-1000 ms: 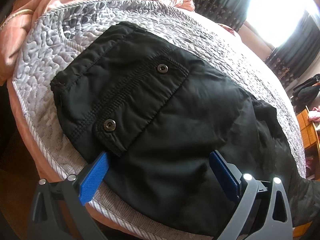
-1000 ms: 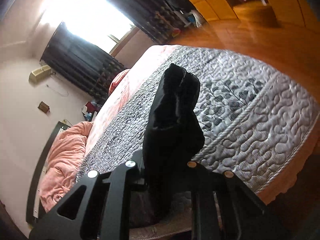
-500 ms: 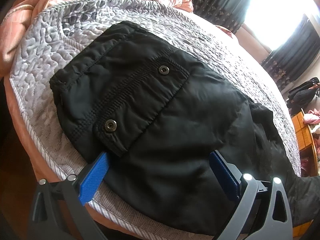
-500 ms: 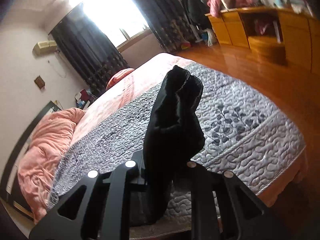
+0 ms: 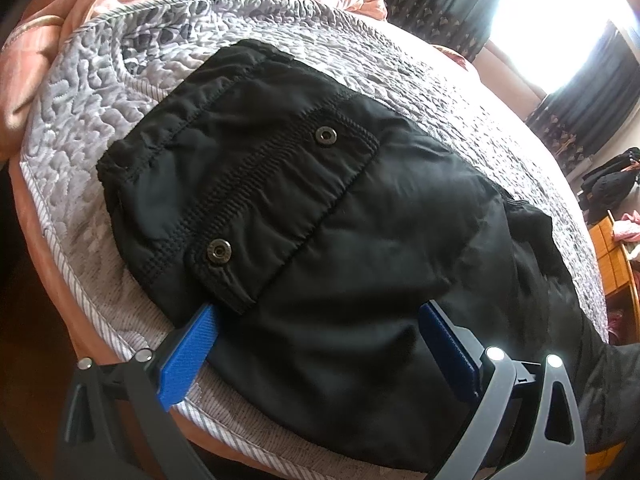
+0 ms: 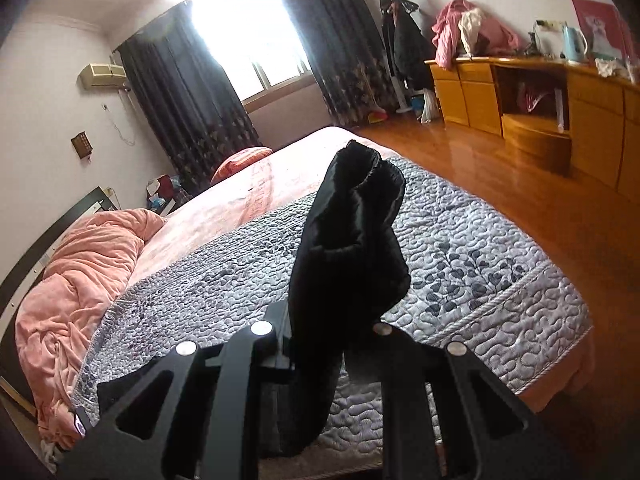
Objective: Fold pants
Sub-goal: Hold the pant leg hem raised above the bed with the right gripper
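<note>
Black padded pants (image 5: 340,216) lie on the grey quilted bedspread (image 5: 100,80), waistband with two metal snaps toward the far left. My left gripper (image 5: 320,340) is open, its blue fingers (image 5: 188,348) spread at the near edge of the pants' seat, holding nothing. My right gripper (image 6: 320,344) is shut on the black pant-leg ends (image 6: 352,232), which stand up bunched from the jaws above the bed.
A pink blanket (image 6: 80,264) is heaped at the head of the bed. The quilt's edge (image 6: 540,344) drops to a wooden floor (image 6: 520,184). A wooden dresser (image 6: 560,100) lines the far wall. Dark curtains (image 6: 180,100) frame a bright window.
The right gripper has swung and levelled with the leg ends still held, bringing the room and dresser into view. The left gripper has barely moved and stays open.
</note>
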A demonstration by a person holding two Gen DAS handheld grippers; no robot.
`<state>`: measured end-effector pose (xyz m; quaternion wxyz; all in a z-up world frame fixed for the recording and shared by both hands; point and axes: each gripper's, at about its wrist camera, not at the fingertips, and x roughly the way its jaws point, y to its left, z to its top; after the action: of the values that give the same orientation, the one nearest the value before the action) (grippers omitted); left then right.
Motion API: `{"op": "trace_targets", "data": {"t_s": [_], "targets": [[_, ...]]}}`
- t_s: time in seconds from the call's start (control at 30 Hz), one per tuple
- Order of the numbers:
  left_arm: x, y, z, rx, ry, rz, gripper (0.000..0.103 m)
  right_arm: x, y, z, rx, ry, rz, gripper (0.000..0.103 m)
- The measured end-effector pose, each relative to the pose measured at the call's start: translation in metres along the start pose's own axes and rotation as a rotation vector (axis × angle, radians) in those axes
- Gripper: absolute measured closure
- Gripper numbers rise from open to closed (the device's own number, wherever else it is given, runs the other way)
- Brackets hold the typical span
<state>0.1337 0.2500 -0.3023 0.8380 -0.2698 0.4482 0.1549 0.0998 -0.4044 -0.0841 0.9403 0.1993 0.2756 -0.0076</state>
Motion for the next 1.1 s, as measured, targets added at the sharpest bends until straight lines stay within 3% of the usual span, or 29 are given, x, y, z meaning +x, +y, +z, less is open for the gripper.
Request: {"op": "trace_targets", "data": {"t_s": [0.47,1.1], "targets": [[0.005,-0.004,0.003,0.002,0.004,0.025,0.004,-0.001,0.029,0.007,-0.113,-0.020,0.004,0.088],[0.000,0.000,0.000,-0.014,-0.002,0.003,0.004,-0.006,0.066,0.006,-0.229,-0.021,-0.011,0.088]]}}
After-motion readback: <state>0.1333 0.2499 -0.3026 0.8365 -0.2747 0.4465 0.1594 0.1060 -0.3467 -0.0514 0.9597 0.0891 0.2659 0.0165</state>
